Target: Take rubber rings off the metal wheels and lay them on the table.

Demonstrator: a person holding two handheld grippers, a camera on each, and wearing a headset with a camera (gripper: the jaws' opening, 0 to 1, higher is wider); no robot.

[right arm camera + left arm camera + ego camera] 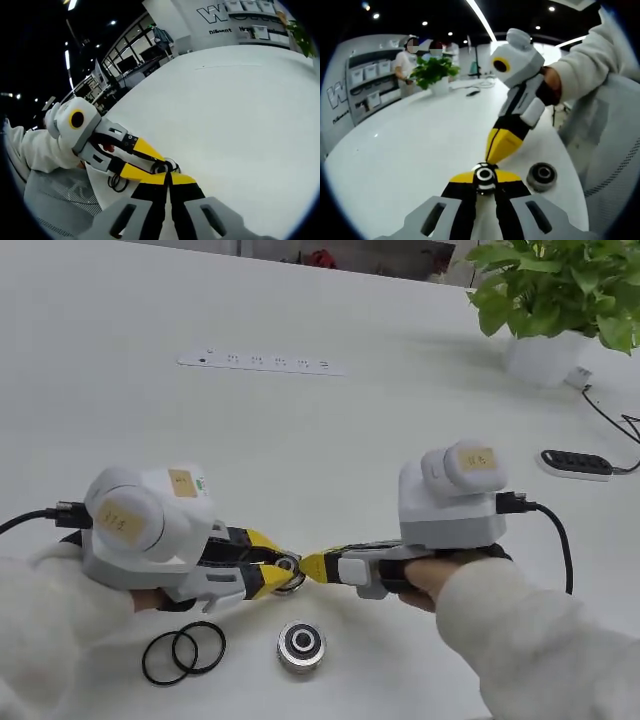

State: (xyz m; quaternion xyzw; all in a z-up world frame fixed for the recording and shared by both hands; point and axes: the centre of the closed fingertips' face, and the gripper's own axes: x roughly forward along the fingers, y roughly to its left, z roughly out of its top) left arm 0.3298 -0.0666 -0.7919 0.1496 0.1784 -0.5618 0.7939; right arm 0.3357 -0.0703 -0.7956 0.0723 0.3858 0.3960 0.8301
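My left gripper (283, 573) comes in from the left and is shut on a small metal wheel (292, 578), held just above the white table (330, 450). In the left gripper view the wheel (485, 176) sits between the yellow jaw tips. My right gripper (308, 567) meets it from the right, its jaws shut at the wheel's rim, apparently pinching its black rubber ring (171, 162). Two loose rubber rings (184, 650) lie overlapping on the table near me. A second wheel (301, 647) with a dark band lies flat beside them, also seen as the second wheel (542, 176).
A white power strip (262, 362) lies at the far middle of the table. A potted plant (560, 290) stands at the back right, with a black socket bar (578, 463) and its cable beside it. Two people (410, 60) stand far off by shelves.
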